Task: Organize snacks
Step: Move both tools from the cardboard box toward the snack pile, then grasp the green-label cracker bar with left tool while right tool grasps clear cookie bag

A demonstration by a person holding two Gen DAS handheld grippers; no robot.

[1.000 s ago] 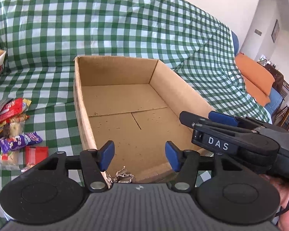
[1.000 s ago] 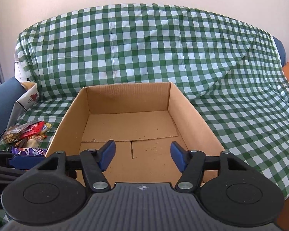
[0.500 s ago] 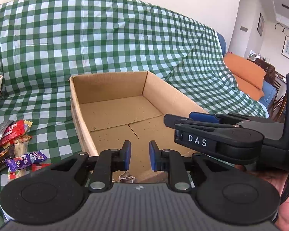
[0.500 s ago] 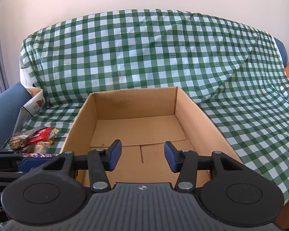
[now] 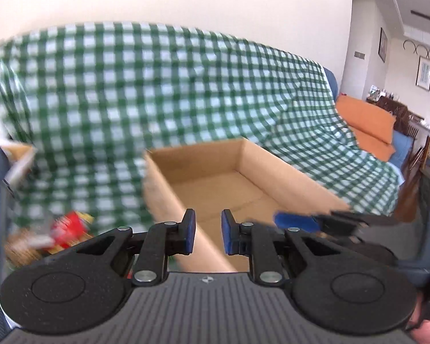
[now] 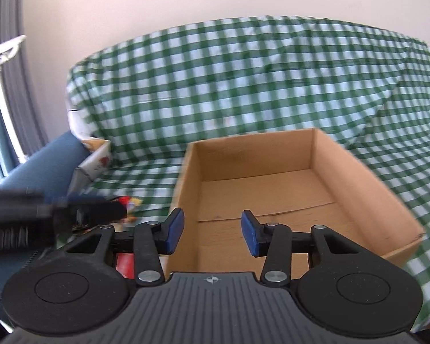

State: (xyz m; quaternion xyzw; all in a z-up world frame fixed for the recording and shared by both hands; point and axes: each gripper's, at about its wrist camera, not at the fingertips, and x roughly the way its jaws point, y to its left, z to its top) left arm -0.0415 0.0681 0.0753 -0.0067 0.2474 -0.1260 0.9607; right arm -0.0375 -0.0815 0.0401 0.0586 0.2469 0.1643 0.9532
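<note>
Checked sofa cover (image 5: pixel 129 100) now motion-blurred, box (image 5: pixel 286 177) further right.

A sofa draped in a green-and-white checked cloth (image 5: pixel 157 100) fills the middle of both views, backed by a plain pale wall (image 6: pixel 186 0) in soft daylight. In the left wrist view, orange cushions (image 5: pixel 367 120) lie at about 3 o'clock beyond the cloth's end, with dark wooden furniture (image 5: pixel 401 114) and framed pictures (image 5: pixel 424 73) on the far wall toward 2 o'clock. In the right wrist view a grey curtain (image 6: pixel 11 57) hangs at 10 o'clock, above the sofa's bare blue arm (image 6: pixel 43 163) at 9 o'clock.
</note>
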